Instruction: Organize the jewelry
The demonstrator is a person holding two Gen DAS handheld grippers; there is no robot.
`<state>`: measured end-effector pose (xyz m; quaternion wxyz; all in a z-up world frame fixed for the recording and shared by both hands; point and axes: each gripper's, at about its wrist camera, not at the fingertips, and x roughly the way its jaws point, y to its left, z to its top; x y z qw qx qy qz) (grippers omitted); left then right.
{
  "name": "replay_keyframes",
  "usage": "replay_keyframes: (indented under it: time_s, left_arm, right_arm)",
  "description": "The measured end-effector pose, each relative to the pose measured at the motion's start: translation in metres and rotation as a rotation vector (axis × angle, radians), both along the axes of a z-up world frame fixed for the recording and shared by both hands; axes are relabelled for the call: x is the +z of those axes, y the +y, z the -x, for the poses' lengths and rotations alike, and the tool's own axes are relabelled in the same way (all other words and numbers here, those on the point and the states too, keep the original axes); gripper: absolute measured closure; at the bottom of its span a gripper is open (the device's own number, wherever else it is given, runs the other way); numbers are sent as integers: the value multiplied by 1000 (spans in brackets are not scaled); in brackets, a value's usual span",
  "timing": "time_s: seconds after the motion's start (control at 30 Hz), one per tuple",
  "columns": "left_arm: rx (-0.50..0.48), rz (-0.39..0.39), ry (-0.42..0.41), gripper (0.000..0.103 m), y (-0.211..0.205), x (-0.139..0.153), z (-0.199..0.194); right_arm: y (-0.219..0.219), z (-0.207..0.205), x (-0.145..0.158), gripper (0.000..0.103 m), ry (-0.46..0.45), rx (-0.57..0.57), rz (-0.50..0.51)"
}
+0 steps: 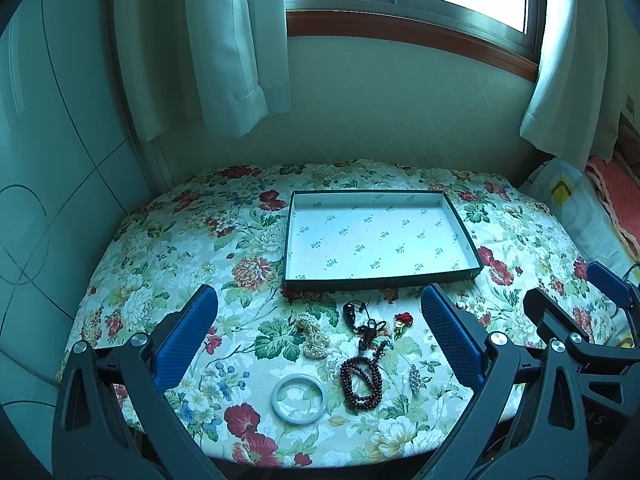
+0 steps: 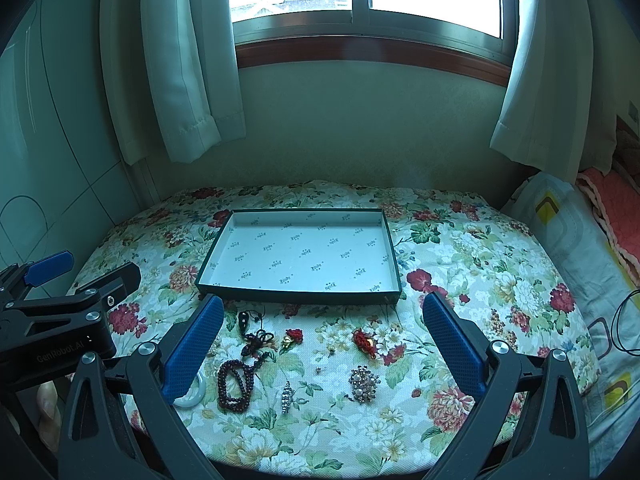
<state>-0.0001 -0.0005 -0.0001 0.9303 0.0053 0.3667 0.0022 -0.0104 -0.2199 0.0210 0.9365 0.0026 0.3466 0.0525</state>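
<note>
An empty dark-rimmed tray [image 1: 380, 282] [image 2: 298, 295] with a white printed lining lies on the floral cloth. In front of it lie a pearl strand [image 1: 314, 334], a white bangle [image 1: 299, 398] [image 2: 196, 396], dark red beads [image 1: 361, 383] [image 2: 235, 385], a black corded pendant [image 1: 352, 314] [image 2: 245, 320], a red-and-gold charm [image 1: 402, 320] [image 2: 294, 337], a second red charm [image 2: 364, 342], a silver piece [image 1: 414, 379] [image 2: 286, 397] and a pearl brooch [image 2: 363, 384]. My left gripper [image 1: 320, 336] and right gripper [image 2: 320, 344] both hover open above the jewelry, holding nothing.
A floral tablecloth [image 1: 192, 248] covers the table, which stands against a wall under a window with curtains [image 1: 236, 48]. A cabinet [image 1: 48, 168] stands on the left. Bedding and a pillow [image 2: 580, 232] lie on the right, with a black cable [image 2: 624, 328].
</note>
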Motion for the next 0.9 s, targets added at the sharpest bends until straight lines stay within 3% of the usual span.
replay_keyframes:
  time_s: [0.9]
  left_arm:
    - [0, -2, 4, 2, 0, 0, 0]
  right_arm:
    - [-1, -1, -3, 4, 5, -3, 1]
